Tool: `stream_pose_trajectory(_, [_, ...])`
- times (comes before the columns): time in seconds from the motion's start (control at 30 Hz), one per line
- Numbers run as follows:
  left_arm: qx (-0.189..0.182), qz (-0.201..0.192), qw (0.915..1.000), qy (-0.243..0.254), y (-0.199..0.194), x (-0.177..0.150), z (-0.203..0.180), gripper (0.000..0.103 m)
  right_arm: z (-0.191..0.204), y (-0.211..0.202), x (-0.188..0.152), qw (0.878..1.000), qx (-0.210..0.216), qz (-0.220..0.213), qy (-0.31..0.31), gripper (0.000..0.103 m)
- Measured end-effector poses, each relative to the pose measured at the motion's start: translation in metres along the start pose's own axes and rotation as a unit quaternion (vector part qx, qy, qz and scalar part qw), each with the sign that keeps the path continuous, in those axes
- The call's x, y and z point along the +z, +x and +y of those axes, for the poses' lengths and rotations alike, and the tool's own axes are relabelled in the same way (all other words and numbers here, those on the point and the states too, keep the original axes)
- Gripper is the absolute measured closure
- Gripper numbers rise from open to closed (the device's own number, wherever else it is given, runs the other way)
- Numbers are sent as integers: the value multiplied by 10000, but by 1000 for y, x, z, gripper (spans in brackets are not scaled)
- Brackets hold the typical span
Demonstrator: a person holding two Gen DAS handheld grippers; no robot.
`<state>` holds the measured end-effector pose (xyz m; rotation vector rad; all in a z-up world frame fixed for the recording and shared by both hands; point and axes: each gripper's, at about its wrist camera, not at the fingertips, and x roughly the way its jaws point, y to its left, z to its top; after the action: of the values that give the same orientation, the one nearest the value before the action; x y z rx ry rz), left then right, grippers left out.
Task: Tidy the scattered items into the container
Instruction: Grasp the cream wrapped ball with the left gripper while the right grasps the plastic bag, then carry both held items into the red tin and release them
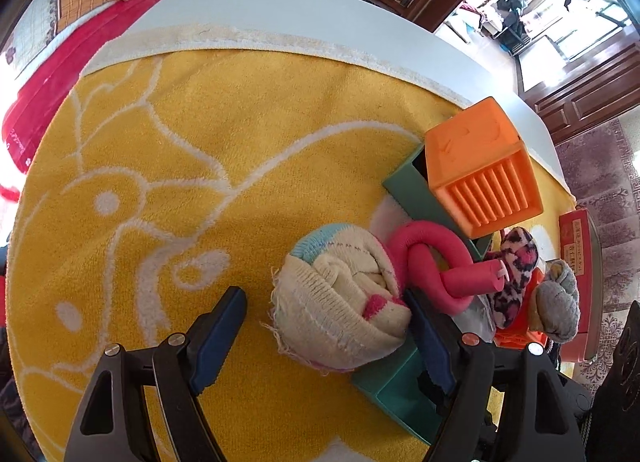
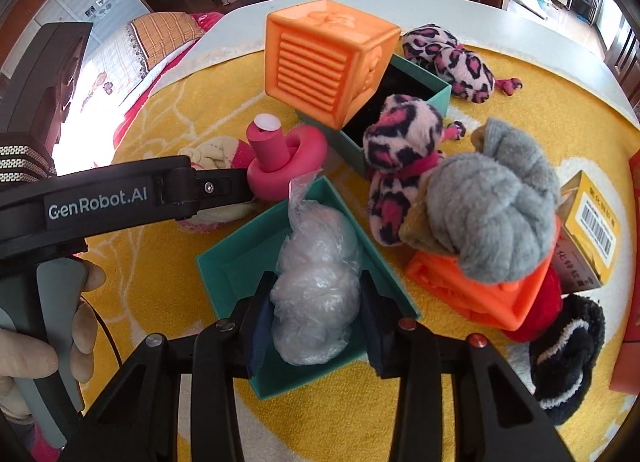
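A rolled cream sock (image 1: 340,302) lies on the yellow towel (image 1: 200,142), between the fingers of my open left gripper (image 1: 324,296). It sits close to the right finger, with a gap at the left finger. Beside it is a knotted pink foam tube (image 1: 424,258). My right gripper (image 2: 318,282) is shut on a crumpled clear plastic bag (image 2: 316,286) inside a shallow teal box (image 2: 228,258). The left gripper's black body (image 2: 120,198) crosses the right wrist view, held by a hand (image 2: 84,302).
An orange ribbed cube (image 2: 320,62) rests on a second teal box (image 2: 438,92). Around them lie leopard plush toys (image 2: 400,130), a grey sock ball (image 2: 492,214) on an orange block (image 2: 472,294), a yellow carton (image 2: 592,222) and a black striped sock (image 2: 568,358). The table edge (image 1: 320,22) runs behind.
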<state>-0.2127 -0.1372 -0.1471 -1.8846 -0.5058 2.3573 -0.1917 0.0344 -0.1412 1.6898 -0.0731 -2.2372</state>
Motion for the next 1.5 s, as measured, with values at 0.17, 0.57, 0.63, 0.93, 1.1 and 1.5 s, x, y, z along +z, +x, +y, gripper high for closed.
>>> stream_pose_trajectory(0.17, [65,-47,9999,62,0,0,-4,22,-1,-8,-4,10000,7,-44,-22,61])
stream_pose_trajectory(0.57, [42,-373,9993,-64,-39,-23,-14,42,-9,-67,-17,9980,290,-544,-111,62])
stream_pose_trajectory(0.63, [31,-471,9988,-115,-49,-27,-19,42,-14,-77,-17,9975,316,-630,-75,62])
stream_pose_trajectory(0.93, [-11,-732,9973,38,-76,-41,-62,42,-54,-119,-32,9944,275,-990,234,62])
stream_pose_trajectory(1.1, [-137,-793,9964,272,-83,-48,-104,42,-93,-145,-44,9907,116,-1242,536,62])
stream_pose_trajectory(1.5, [-685,-660,9892,1111,-74,-73,-234,42,-211,-206,-88,9722,-551,-1703,1509,62])
